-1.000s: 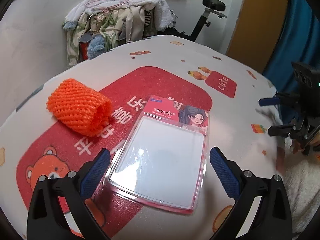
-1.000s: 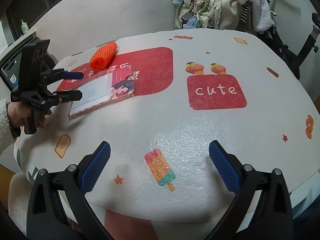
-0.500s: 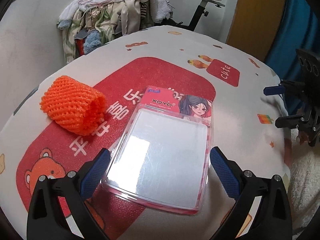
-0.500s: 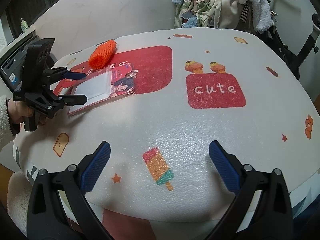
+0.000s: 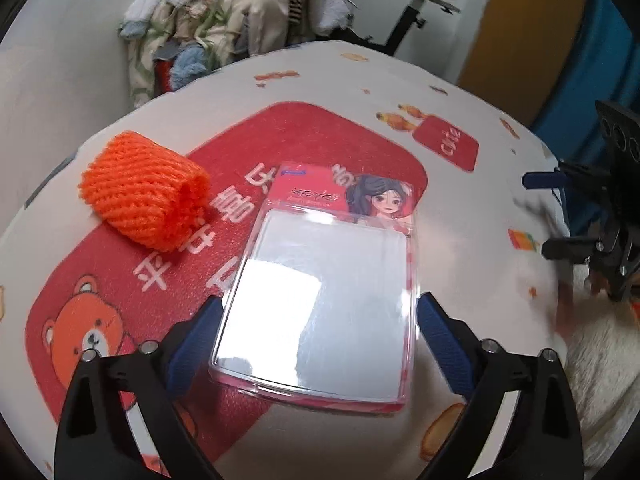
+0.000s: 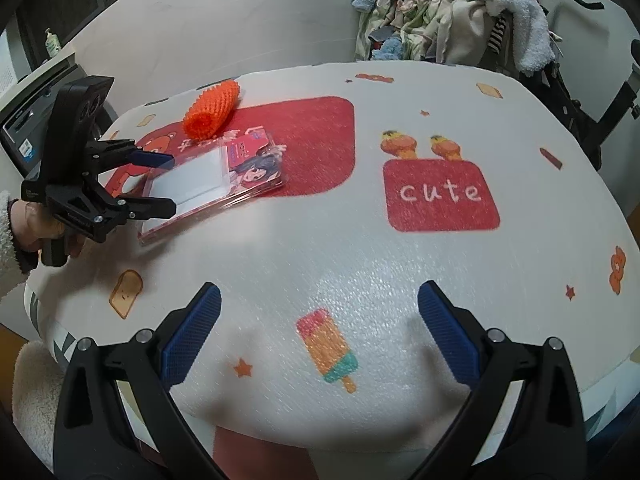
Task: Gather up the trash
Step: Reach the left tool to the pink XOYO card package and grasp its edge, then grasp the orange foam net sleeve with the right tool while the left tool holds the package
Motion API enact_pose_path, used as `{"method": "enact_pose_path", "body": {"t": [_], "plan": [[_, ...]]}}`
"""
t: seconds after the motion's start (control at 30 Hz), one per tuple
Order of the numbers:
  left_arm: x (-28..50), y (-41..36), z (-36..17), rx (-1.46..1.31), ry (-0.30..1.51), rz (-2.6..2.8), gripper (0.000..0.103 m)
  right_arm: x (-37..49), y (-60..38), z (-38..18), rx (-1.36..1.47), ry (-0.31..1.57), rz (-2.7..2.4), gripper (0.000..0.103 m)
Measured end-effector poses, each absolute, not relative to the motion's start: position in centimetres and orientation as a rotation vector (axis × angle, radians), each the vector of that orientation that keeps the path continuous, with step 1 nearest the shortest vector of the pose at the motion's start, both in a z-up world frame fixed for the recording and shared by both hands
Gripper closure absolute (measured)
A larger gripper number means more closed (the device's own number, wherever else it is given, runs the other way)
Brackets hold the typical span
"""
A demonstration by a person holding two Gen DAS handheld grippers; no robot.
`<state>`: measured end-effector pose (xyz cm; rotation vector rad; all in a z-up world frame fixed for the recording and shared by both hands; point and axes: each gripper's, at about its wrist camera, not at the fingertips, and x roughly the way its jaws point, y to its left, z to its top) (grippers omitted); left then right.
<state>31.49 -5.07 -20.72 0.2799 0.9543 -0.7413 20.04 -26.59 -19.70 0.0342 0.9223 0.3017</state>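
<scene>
A clear plastic blister pack (image 5: 324,292) with a pink card and a cartoon girl lies flat on the table; it also shows in the right wrist view (image 6: 212,178). An orange foam net sleeve (image 5: 146,194) lies to its left, also seen in the right wrist view (image 6: 212,110). My left gripper (image 5: 316,344) is open, its fingers on either side of the pack's near end; it shows in the right wrist view (image 6: 154,186). My right gripper (image 6: 316,336) is open and empty above the popsicle print; it shows at the right edge of the left wrist view (image 5: 560,216).
The table (image 6: 360,248) wears a white cover with red patches and cartoon prints. A pile of clothes (image 6: 452,20) and an exercise bike (image 5: 420,16) stand behind the far edge. A white fleecy surface (image 5: 600,360) lies beside the table.
My left gripper has moved forward, so the pack's near end now lies between its open fingers. The right gripper has barely moved.
</scene>
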Motion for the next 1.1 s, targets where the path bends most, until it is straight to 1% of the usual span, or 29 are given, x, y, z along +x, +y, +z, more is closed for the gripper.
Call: {"method": "enact_pose_path", "body": {"t": [0.13,0.3,0.33,0.37,0.4,0.47,0.57,0.6,0.63,0.67,0.7,0.77,0.83,1.0,1.1], "plan": [[29.1,-3.8,-18.8,0.229,0.896,-0.686,0.010,20.8,-25.8,-18.5,0.002,0.900,0.318,0.006],[25.3,-0.2,-16.4,0.104,0.820,-0.571,0.011,22.4,-24.1,-16.8,-0.020,0.862,0.362,0.006],[24.5,1.0,-15.9,0.059,0.803,-0.539,0.016,23.1,-23.4,-16.4,-0.022,0.851,0.384,0.006],[23.7,2.3,-15.4,0.007,0.781,-0.526,0.048,23.6,-22.7,-16.1,-0.027,0.841,0.403,0.006],[23.4,3.3,-15.2,-0.012,0.786,-0.465,0.097,24.2,-22.1,-15.9,-0.031,0.833,0.418,0.006],[23.0,5.1,-15.1,-0.023,0.780,-0.338,0.096,26.0,-19.9,-15.4,-0.051,0.815,0.469,0.006],[23.5,8.2,-16.6,-0.186,0.834,-0.328,0.096,29.2,-16.6,-15.3,-0.083,0.820,0.502,0.006],[23.5,8.5,-16.7,-0.196,0.835,-0.333,0.089,29.8,-15.9,-15.2,-0.085,0.823,0.505,0.006],[23.5,8.6,-16.9,-0.185,0.832,-0.334,0.053,30.7,-15.0,-15.0,-0.083,0.826,0.514,0.006],[23.6,8.5,-16.8,-0.167,0.826,-0.339,0.034,31.3,-14.2,-14.8,-0.081,0.826,0.524,0.006],[23.7,8.5,-16.8,-0.161,0.818,-0.352,0.012,31.7,-13.5,-14.7,-0.082,0.822,0.530,0.006],[24.2,8.0,-16.7,-0.115,0.812,-0.373,0.010,32.5,-12.4,-14.2,-0.092,0.813,0.542,0.006],[25.2,6.8,-17.1,-0.036,0.850,-0.384,0.006,33.0,-11.6,-14.1,-0.098,0.811,0.543,0.006],[27.6,3.9,-19.6,0.191,0.925,-0.381,0.006,33.5,-11.5,-14.9,-0.087,0.829,0.540,0.006],[28.2,3.7,-20.3,0.207,0.920,-0.350,0.006,33.5,-11.9,-15.8,-0.089,0.852,0.529,0.006]]}}
